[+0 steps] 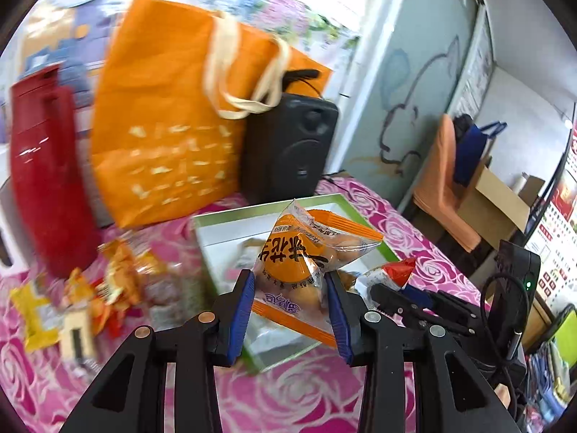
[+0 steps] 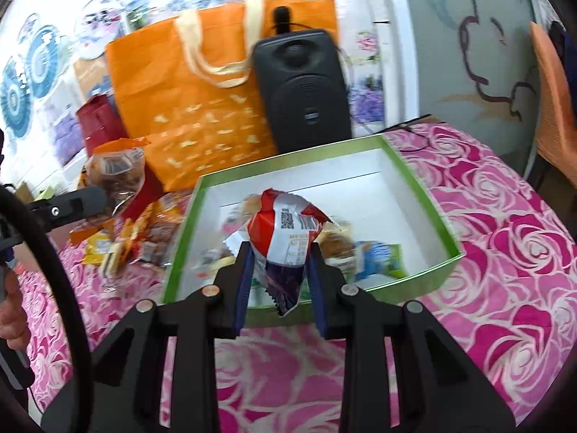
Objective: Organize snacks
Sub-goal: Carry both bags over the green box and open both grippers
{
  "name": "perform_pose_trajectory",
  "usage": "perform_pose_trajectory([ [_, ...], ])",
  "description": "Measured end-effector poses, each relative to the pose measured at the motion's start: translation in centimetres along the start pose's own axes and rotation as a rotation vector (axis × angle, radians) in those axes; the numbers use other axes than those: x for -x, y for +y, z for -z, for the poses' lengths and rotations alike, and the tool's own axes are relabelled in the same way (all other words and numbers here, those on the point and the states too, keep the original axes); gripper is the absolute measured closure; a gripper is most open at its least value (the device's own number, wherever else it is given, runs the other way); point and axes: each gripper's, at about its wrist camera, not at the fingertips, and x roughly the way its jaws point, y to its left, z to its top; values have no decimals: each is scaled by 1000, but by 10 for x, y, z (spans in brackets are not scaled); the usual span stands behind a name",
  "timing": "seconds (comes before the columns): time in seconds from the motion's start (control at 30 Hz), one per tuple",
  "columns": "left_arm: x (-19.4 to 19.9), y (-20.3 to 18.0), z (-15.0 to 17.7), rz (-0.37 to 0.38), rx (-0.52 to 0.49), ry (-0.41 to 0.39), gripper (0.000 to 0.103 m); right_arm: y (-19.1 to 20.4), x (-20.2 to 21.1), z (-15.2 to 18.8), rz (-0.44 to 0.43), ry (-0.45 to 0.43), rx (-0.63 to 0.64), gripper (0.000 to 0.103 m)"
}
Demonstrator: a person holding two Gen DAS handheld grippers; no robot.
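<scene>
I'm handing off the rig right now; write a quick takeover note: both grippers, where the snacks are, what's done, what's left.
Left hand-held gripper: shut on an orange pastry packet, held above the green-rimmed box.
Right hand-held gripper: shut on a red-and-white snack packet, held over the box's near edge.
Done: several snacks already lie in the box.
Left: release both packets into the box, then collect the loose snack pile on the pink floral tablecloth left of the box.

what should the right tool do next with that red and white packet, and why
Probably lower a little and open. The right tool is shut on the red and white packet, held above the near end of the green box, where several snacks already lie. The left tool holds an orange packet too.
</scene>
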Motion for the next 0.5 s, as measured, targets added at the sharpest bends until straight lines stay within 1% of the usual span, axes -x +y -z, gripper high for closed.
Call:
perform_pose_trajectory([
  [0.1,-26,-11,-7,16,-14,28,63,-21,-3,-6,31,-5,-14,72],
  [0.23,-59,-19,-14,28,-18,80,63,-44,-15,-9,62,12,-36,72],
  [0.37,-90,-24,-17,21,-36,120,63,-59,-27,-11,83,30,-37,71],
  [0.5,-115,-22,-12,-6,-35,158,63,-70,-45,-11,89,57,-42,71],
])
